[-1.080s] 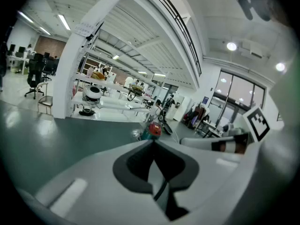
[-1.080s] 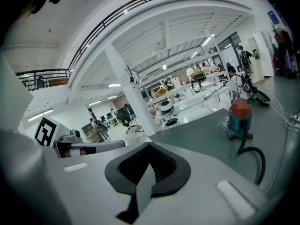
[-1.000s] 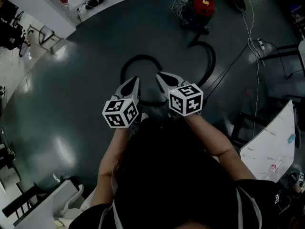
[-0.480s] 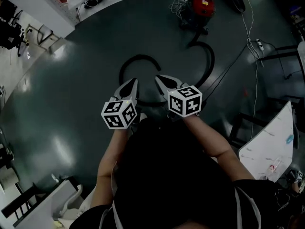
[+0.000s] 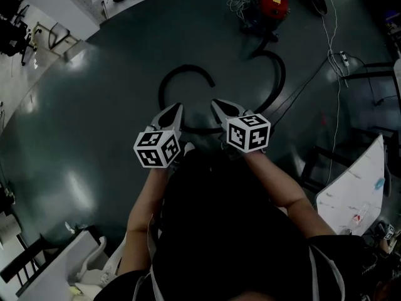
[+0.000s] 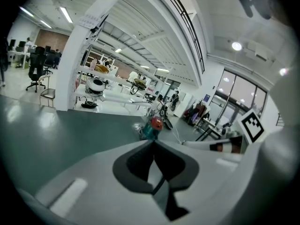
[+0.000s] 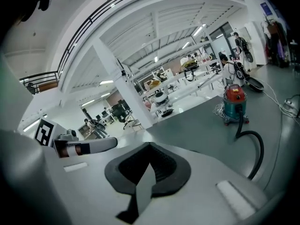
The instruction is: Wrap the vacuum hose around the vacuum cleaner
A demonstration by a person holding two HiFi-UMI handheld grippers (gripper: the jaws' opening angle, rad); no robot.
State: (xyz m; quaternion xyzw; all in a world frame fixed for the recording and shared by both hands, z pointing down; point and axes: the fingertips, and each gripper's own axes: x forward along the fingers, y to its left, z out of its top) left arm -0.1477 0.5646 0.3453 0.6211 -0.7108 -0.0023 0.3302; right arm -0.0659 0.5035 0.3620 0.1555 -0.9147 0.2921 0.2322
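Hovering side by side at the centre of the head view, the left gripper (image 5: 177, 109) and right gripper (image 5: 218, 105) both have their jaws closed together, with nothing between them. The red-topped vacuum cleaner (image 5: 273, 2) stands on the dark floor (image 5: 94, 105) at the upper right, well apart from both. Its black vacuum hose (image 5: 279, 74) lies unwrapped, curving down and looping just above the gripper tips.

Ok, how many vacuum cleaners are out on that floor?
1: the red-topped vacuum cleaner at the head view's far edge, its black hose trailing loose. No second one shows, though one could sit out of frame.
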